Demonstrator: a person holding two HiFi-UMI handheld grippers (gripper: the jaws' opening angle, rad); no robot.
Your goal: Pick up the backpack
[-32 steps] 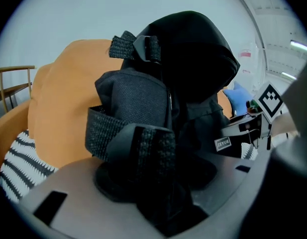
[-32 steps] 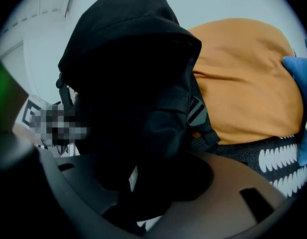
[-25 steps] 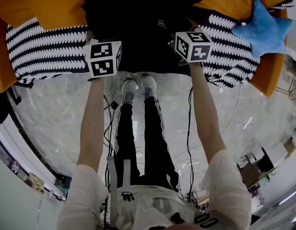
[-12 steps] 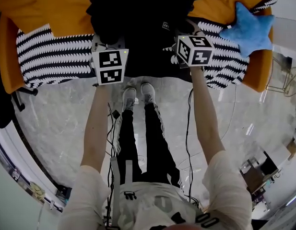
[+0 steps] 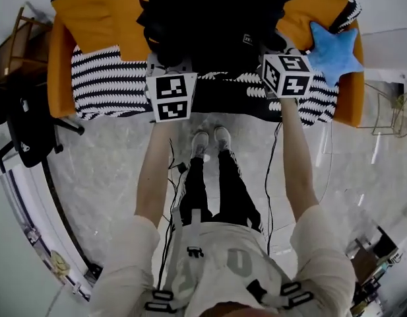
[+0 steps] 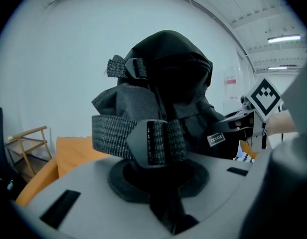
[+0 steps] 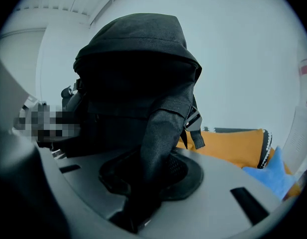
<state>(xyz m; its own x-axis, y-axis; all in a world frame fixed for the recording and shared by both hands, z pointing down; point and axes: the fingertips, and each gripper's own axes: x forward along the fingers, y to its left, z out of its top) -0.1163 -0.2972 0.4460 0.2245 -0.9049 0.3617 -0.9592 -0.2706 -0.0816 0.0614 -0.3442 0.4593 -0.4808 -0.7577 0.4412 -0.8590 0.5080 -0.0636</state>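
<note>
Backpack, black and soft, hangs over the far sofa. Left gripper fingers pinch its webbing strap; right gripper fingers clamp its padded strap. Straps look the surest hold, since the body would likely sag.

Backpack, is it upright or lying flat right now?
Upright: the backpack hangs by its straps from the left gripper and right gripper, top pointing up.
</note>
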